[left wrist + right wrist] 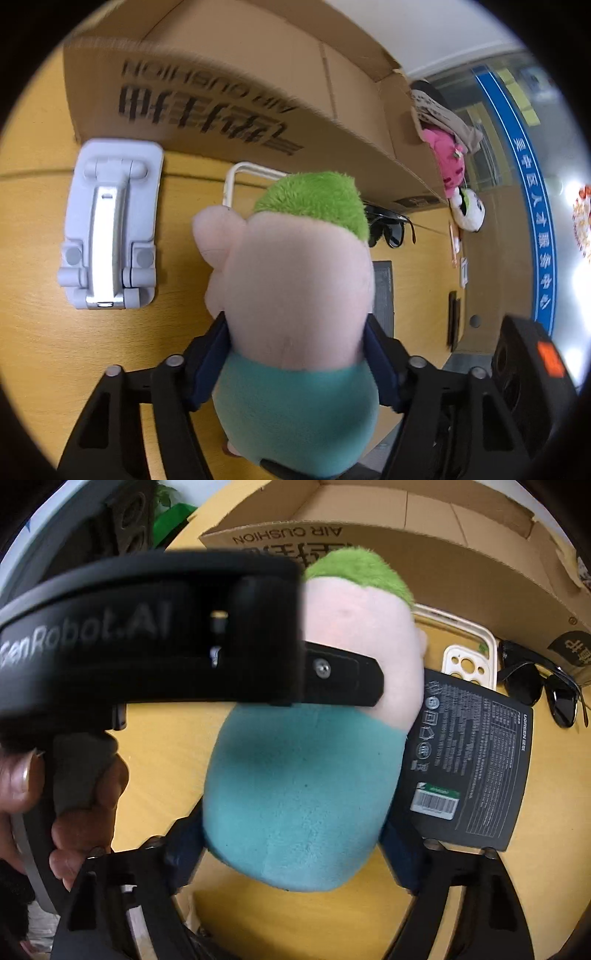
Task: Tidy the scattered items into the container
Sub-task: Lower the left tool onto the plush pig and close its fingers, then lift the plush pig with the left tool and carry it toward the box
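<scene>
A plush toy with pale pink head, green hair and teal body fills both views, held above the yellow table. My left gripper is shut on its neck and upper body. In the right wrist view my right gripper is shut on the toy's teal body, and the left gripper's finger crosses the toy's head. The open cardboard box, also in the right wrist view, stands just behind the toy.
A grey folding stand lies on the table at left. A cream phone case, black sunglasses and a black packaged box lie beside the cardboard box. More plush toys sit at the box's far end.
</scene>
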A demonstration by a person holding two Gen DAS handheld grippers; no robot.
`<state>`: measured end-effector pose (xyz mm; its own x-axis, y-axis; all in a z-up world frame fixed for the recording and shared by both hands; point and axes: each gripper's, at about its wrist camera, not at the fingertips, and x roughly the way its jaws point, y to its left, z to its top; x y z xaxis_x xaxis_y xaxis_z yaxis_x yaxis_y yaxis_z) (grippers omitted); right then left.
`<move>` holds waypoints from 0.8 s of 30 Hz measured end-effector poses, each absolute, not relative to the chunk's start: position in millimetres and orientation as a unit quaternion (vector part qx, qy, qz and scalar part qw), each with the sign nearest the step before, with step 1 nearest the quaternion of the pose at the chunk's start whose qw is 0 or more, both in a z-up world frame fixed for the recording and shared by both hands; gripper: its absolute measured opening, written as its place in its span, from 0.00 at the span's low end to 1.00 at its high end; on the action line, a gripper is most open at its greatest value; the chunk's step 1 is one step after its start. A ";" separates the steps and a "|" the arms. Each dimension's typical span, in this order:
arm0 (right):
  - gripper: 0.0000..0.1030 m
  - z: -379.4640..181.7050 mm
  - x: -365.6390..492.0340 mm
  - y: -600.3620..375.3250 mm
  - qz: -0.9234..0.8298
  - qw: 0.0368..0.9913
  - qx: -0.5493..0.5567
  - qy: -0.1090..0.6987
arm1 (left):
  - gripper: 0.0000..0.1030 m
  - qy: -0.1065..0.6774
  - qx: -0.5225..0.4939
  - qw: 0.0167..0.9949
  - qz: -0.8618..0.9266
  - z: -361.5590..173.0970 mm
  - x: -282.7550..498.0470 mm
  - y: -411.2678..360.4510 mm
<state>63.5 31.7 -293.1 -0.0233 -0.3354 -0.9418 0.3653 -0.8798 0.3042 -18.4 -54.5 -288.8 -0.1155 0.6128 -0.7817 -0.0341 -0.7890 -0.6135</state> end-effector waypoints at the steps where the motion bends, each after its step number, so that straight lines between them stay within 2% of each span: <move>1: 0.78 -289.1 63.8 33.2 -0.715 0.248 0.653 0.003 | 0.63 -0.228 -0.620 0.228 0.715 -280.4 -16.4 -53.6; 7: 0.77 -219.9 76.7 27.0 -0.757 0.281 0.589 0.041 | 0.63 -0.238 -0.555 0.225 0.765 -199.8 -4.8 -65.0; 18: 0.76 -33.9 73.0 16.8 -0.852 0.350 0.379 0.091 | 0.63 -0.185 -0.374 0.200 0.887 19.7 -2.4 -65.1; 24: 0.77 24.5 81.9 28.2 -0.875 0.357 0.314 0.091 | 0.63 -0.151 -0.324 0.201 0.912 78.1 7.8 -45.1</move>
